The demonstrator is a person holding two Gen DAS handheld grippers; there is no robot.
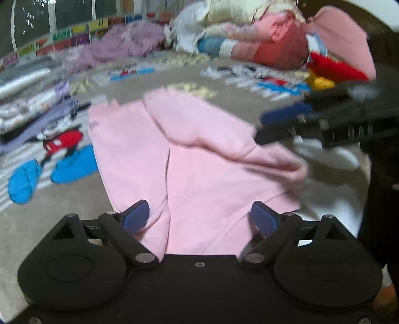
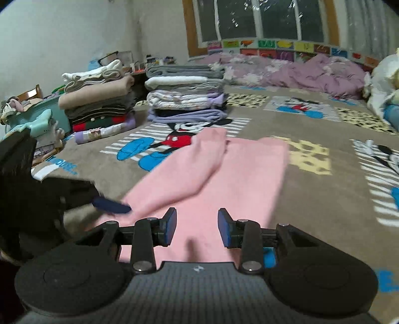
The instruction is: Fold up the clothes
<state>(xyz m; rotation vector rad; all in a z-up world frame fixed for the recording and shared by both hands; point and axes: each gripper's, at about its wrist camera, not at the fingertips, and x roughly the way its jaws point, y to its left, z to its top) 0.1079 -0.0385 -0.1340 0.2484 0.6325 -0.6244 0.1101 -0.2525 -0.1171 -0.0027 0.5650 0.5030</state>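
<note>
The pink garment (image 1: 199,162) is a soft, matt cloth with a fleecy, slightly napped look and no sheen. It lies on a bed cover (image 2: 324,199) of short-piled, plush fabric, matt taupe with printed cartoon panels. The left gripper (image 1: 199,219) has a matt black plastic body with small, shiny metal pivot pins, and its pads (image 1: 136,216) are blue with a finely ribbed, rubbery face. The right gripper (image 2: 197,229) is the same matt black plastic, its back plate ribbed in fine lines, with dull blue pads. The folded stacks (image 2: 184,94) are knitted and woven cloths, some fuzzy. The window (image 2: 264,17) glass is glossy.
</note>
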